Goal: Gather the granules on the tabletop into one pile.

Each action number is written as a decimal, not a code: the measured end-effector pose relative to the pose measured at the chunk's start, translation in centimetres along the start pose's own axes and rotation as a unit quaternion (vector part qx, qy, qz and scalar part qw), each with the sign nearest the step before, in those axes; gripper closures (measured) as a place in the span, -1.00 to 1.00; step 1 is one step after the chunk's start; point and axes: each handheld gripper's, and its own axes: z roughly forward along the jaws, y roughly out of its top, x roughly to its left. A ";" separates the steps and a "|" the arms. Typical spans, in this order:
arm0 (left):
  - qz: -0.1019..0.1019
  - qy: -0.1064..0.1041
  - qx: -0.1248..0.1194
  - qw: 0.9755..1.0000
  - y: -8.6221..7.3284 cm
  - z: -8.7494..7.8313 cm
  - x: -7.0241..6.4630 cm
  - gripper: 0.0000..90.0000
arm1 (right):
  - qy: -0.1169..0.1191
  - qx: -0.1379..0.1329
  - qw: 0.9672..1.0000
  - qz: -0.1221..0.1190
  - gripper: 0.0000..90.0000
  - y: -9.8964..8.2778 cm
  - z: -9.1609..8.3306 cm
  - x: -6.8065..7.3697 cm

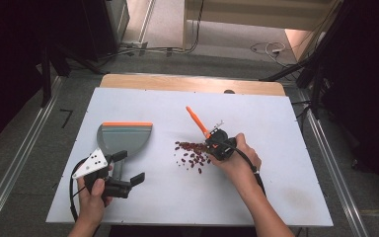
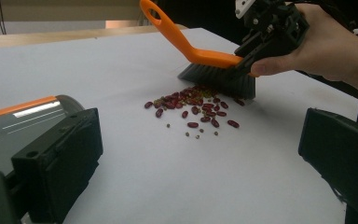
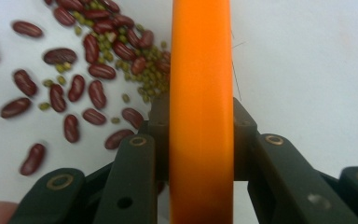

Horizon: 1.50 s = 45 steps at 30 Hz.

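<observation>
The left gripper (image 1: 128,168) sits at about eight o'clock on the white table (image 1: 143,202), jaws spread apart with nothing between them, one jaw just beside the handle of the grey dustpan (image 1: 124,138). The dustpan lies flat, its orange-edged mouth toward twelve o'clock. Near the table's centre, a scatter of red kidney beans (image 1: 191,154) mixed with small green mung beans (image 3: 151,70) lies well apart from the dustpan. At three o'clock of the pile, the right gripper (image 1: 219,143) is clamped on the orange handle of the brush (image 2: 200,58), whose dark bristles touch the table at the pile's edge, handle slanting toward eleven o'clock.
</observation>
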 end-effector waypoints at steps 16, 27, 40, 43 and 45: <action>-0.003 0.002 -0.005 1.000 0.0 -0.3 0.3 -0.98 | 0.081 -0.088 0.992 -0.040 0.53 0.9 -4.2 -0.1; -0.003 0.003 -0.008 1.000 0.1 -0.5 0.2 -0.98 | 0.258 -0.097 0.959 -0.069 0.53 1.3 -2.6 5.6; -0.004 0.003 -0.007 1.000 0.0 -0.5 0.3 -0.98 | 0.252 -0.065 0.966 -0.014 0.53 1.7 0.6 2.3; -0.002 0.002 -0.008 1.000 0.0 -0.4 0.3 -0.98 | 0.242 -0.062 0.968 -0.003 0.53 1.5 0.7 1.3; -0.002 0.002 -0.007 1.000 0.1 -0.4 0.2 -0.98 | 0.236 -0.062 0.970 0.002 0.53 1.3 0.9 0.6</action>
